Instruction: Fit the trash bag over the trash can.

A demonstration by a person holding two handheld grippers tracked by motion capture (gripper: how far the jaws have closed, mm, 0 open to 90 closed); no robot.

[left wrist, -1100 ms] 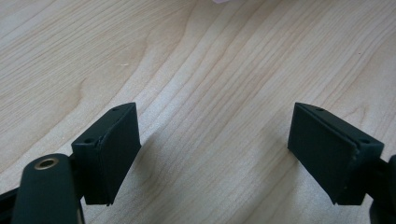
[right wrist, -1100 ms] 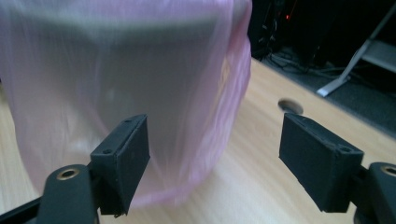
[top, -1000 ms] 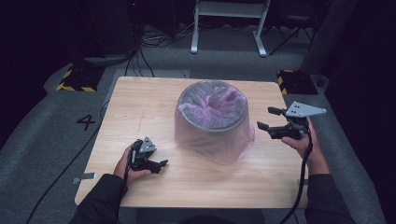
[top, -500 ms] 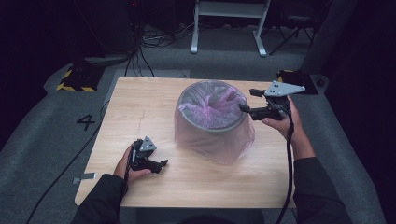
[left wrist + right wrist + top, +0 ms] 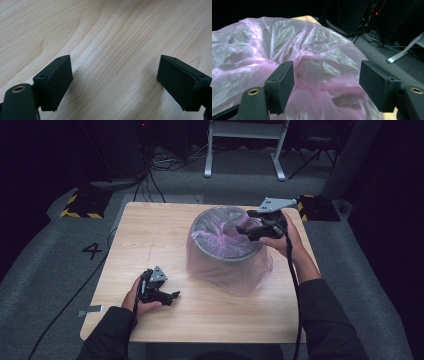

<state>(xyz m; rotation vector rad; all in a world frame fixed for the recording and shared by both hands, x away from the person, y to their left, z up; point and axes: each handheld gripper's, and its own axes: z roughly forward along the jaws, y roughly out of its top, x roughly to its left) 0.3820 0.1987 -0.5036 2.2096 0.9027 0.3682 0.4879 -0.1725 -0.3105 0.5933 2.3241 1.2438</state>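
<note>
A round grey bin [image 5: 225, 251] stands a little right of the middle of the wooden table [image 5: 150, 235]. A thin pink plastic bag [image 5: 235, 272] is in it. The bag is see-through and shiny, with lots of crinkles. It is pushed down inside the bin, folds over the rim and hangs down the outside all the way to the table top, where it spreads out loosely. In the right gripper view the bag [image 5: 294, 50] looks puffy and wrinkled, pale pink with brighter pink folds.

The right gripper [image 5: 246, 228] is held over the right side of the bin's rim, pointing in over the bag. Its jaws are wide apart, with bag plastic showing between them, and they hold nothing. I cannot tell if they touch the bag.

The left gripper [image 5: 172, 296] rests low on the near left part of the table, well apart from the bin. Its jaws are wide apart too, with only bare wood between them.
</note>
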